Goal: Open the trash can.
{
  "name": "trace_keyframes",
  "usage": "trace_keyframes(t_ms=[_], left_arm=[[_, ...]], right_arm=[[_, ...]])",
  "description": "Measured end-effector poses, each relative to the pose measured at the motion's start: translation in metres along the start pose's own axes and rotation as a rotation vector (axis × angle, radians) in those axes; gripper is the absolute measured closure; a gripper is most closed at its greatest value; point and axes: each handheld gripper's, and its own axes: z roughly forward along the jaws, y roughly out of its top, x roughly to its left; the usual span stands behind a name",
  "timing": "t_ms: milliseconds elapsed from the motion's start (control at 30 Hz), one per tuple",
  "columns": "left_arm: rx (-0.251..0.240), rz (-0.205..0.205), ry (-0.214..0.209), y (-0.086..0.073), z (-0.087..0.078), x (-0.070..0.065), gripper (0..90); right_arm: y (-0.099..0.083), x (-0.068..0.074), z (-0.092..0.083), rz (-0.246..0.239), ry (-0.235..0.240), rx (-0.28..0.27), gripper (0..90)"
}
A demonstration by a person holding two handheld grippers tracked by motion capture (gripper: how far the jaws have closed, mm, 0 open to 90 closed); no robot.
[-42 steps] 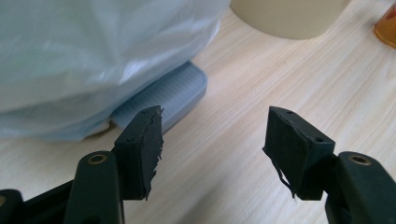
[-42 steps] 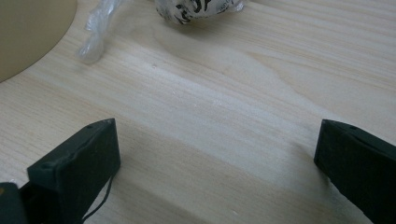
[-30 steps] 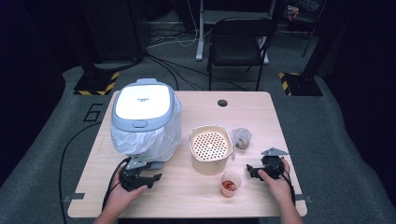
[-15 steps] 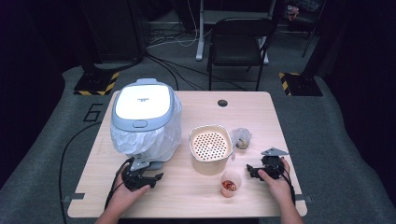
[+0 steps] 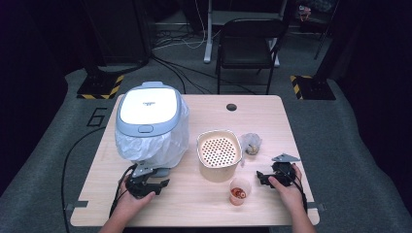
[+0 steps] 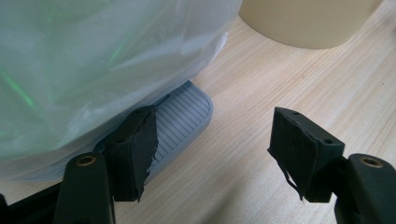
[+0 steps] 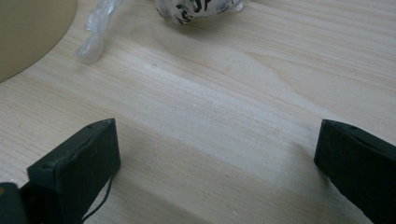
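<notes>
The wooden counter carries, on its left half, a big grey-lidded appliance wrapped round its body in a clear plastic bag, with a ribbed grey tab poking out from under the bag at the near edge. Beside it stands a cream perforated basket, then a small knotted bag of food, then a little cup of something red near the front edge. The left tool sits just before the tab; its jaws have just been opening and stand about half apart, one pad beside the tab's edge and brushing the bag, nothing clamped. The right tool rests wide open on bare wood, empty. The likely slip: closing now would pinch loose plastic along with the tab, so a pull could tear the bag or drag the appliance.
</notes>
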Motion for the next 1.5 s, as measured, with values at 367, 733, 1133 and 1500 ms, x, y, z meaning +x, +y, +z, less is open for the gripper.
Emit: trace_keyframes(t_ms=[367, 733, 1133, 1500], left_arm=[[0.017, 0.039, 0.043, -0.002, 0.004, -0.005, 32.4], [0.028, 0.031, 0.032, -0.006, 0.011, -0.004, 32.6], [0.046, 0.136, 0.068, -0.006, 0.011, -0.005, 32.5], [0.032, 0.07, 0.059, -0.008, 0.012, -0.007, 32.5]], right_arm=[[0.0, 0.0, 0.0, 0.0, 0.0, 0.0, 0.0], [0.0, 0.0, 0.0, -0.004, -0.002, 0.002, 0.0], [0.002, 0.003, 0.0, -0.027, 0.017, 0.012, 0.0], [0.013, 0.002, -0.011, -0.023, 0.028, 0.032, 5.1]])
